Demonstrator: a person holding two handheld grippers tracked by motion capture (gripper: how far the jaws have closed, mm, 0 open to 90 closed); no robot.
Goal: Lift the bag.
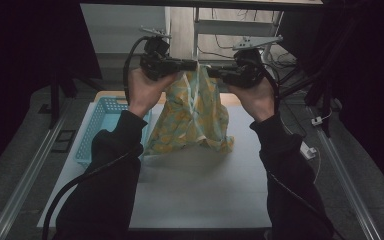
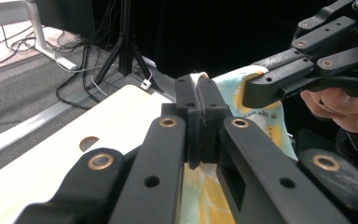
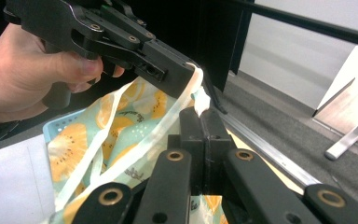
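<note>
A pale green cloth (image 1: 192,117) printed with orange fruit hangs in the air above the white table (image 1: 200,190), its lower corners resting on the surface. My left gripper (image 1: 194,64) is shut on the cloth's top edge from the left, and my right gripper (image 1: 209,71) is shut on the same edge from the right, the two tips almost meeting. In the left gripper view my jaws (image 2: 199,100) pinch the cloth (image 2: 261,116), with the other gripper beyond. In the right gripper view my jaws (image 3: 200,122) clamp a cream hem of the cloth (image 3: 121,126).
A light blue plastic basket (image 1: 100,125) stands on the table's left side, partly behind my left forearm. Cables and stand legs lie on the floor beyond the table's far edge. A dark cable trails from each gripper along the sleeves.
</note>
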